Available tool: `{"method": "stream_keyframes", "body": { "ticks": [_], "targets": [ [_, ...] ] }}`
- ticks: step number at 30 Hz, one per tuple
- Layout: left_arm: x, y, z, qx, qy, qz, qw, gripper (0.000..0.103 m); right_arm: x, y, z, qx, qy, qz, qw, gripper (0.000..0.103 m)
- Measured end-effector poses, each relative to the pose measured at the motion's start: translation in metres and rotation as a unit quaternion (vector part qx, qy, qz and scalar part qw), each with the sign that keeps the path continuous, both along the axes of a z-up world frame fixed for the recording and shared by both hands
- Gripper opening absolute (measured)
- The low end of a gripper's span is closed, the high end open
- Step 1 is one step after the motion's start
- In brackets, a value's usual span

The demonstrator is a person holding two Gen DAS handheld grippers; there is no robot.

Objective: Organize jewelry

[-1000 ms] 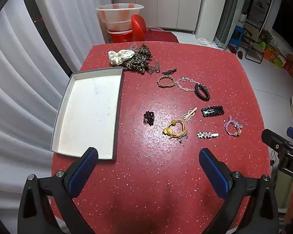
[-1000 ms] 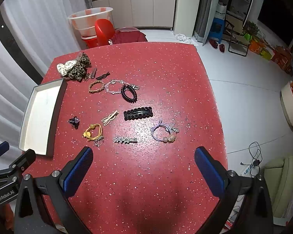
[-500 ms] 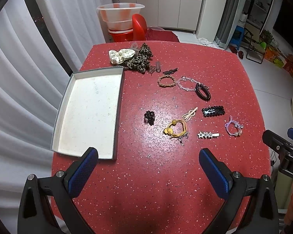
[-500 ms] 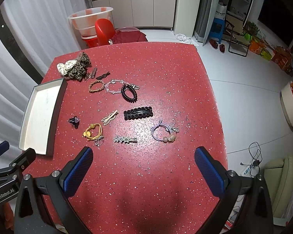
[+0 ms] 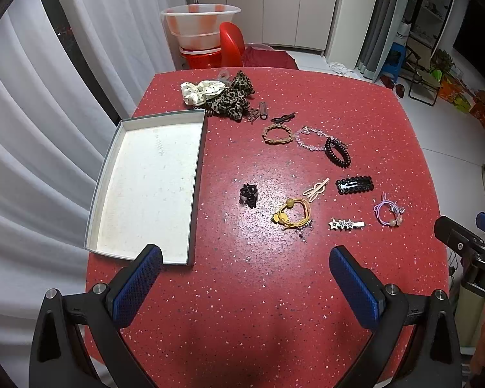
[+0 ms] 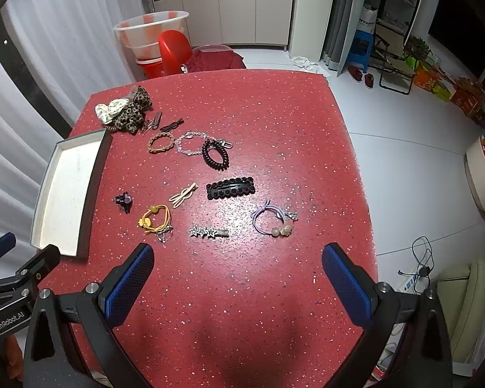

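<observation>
Hair ties, clips and bracelets lie scattered on a red speckled table (image 5: 274, 291). An empty grey tray (image 5: 152, 187) sits at the left; it also shows in the right wrist view (image 6: 64, 190). Among the pieces are a yellow hair tie (image 5: 292, 215), a small black claw clip (image 5: 249, 194), a star clip (image 6: 208, 232), a purple hair tie (image 6: 271, 220) and a black beaded barrette (image 6: 230, 187). My left gripper (image 5: 245, 283) is open and empty above the near table edge. My right gripper (image 6: 237, 279) is open and empty, also near the front edge.
Scrunchies (image 5: 220, 95) lie piled at the far left of the table, with a brown braided band (image 5: 277, 134), a clear bead bracelet (image 5: 310, 139) and a black coil tie (image 5: 337, 152) beyond the middle. A red chair (image 5: 231, 43) and tubs stand behind the table.
</observation>
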State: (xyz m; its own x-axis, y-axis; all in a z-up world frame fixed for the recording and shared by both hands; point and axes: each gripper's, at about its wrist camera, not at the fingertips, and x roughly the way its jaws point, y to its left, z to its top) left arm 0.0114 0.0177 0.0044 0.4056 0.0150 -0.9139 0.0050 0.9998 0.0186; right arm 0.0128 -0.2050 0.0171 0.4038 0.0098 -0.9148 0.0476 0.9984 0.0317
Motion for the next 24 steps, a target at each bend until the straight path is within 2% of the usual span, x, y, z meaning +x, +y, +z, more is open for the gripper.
{"method": "stream_keyframes", "body": {
  "ticks": [24],
  "targets": [
    [0.0007, 0.0004, -0.0026, 0.003, 0.000, -0.001, 1.0000, 0.103, 0.0017, 0.0015, 0.0000, 0.000, 0.001, 0.001, 1.000, 0.103]
  ]
}}
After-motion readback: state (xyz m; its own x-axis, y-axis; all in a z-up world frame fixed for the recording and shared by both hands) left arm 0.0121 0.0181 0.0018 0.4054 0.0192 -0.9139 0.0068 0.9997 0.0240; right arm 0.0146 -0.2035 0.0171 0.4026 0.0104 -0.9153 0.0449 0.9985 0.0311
